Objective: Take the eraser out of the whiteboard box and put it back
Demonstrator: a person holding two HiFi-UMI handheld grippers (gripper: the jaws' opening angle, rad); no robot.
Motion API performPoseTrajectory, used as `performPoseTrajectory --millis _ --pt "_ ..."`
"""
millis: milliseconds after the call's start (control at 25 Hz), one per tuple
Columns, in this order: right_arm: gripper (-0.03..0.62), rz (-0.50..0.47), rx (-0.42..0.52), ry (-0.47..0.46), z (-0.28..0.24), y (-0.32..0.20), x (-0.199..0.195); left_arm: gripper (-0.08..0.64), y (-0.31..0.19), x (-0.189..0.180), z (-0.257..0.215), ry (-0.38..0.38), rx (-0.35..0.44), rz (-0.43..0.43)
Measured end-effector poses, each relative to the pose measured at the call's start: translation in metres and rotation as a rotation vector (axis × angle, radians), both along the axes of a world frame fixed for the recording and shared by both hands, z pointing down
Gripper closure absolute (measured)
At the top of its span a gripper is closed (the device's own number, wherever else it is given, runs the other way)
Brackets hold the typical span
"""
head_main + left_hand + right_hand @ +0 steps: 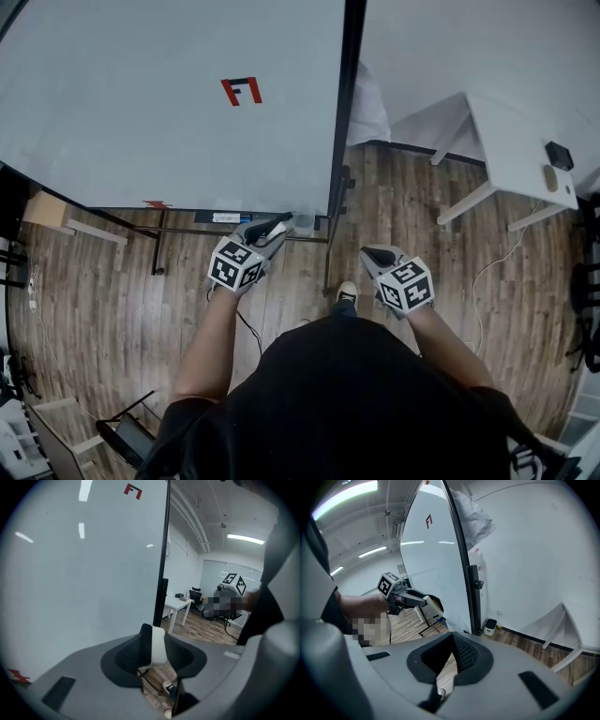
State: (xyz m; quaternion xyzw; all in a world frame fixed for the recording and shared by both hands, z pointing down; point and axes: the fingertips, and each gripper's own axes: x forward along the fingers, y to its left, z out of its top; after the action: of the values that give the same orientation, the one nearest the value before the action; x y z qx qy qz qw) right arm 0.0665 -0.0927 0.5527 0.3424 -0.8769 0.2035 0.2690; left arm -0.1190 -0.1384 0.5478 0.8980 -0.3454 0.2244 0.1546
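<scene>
The white eraser [158, 646] is clamped between the jaws of the left tool [275, 227], just before the lower edge of the whiteboard [169, 103]. The right tool [452, 636] is seen closed and empty above the wooden floor [300, 281].

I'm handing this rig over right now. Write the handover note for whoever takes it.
Left gripper: shut on the eraser, held in the air by the whiteboard's lower right corner.
Right gripper: shut, nothing in it, off to the right, clear of the board.
Done: the eraser is out of the box.
Left: put it back in the box. I can't make the box out clearly, so check along the whiteboard's bottom edge.
</scene>
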Motion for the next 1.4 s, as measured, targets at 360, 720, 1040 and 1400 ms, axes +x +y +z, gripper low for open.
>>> performPoseTrajectory --millis 360,720,1040,1400 --pt "0.597 0.01 -0.013 -0.001 0.004 -0.01 0.014 0.403 -0.017 0.018 0.003 0.008 -0.01 0.011" --pt "0.597 0.018 -0.028 -0.004 0.011 -0.023 0.025 0.405 -0.031 0.032 0.011 0.016 -0.026 0.017" --pt "0.598 0.014 -0.039 -0.001 0.015 -0.036 0.032 0.403 -0.043 0.041 0.022 0.014 -0.048 0.019" --pt "0.598 0.009 -0.058 0.003 0.021 -0.047 0.036 0.403 -0.05 0.045 0.039 0.013 -0.087 0.014"
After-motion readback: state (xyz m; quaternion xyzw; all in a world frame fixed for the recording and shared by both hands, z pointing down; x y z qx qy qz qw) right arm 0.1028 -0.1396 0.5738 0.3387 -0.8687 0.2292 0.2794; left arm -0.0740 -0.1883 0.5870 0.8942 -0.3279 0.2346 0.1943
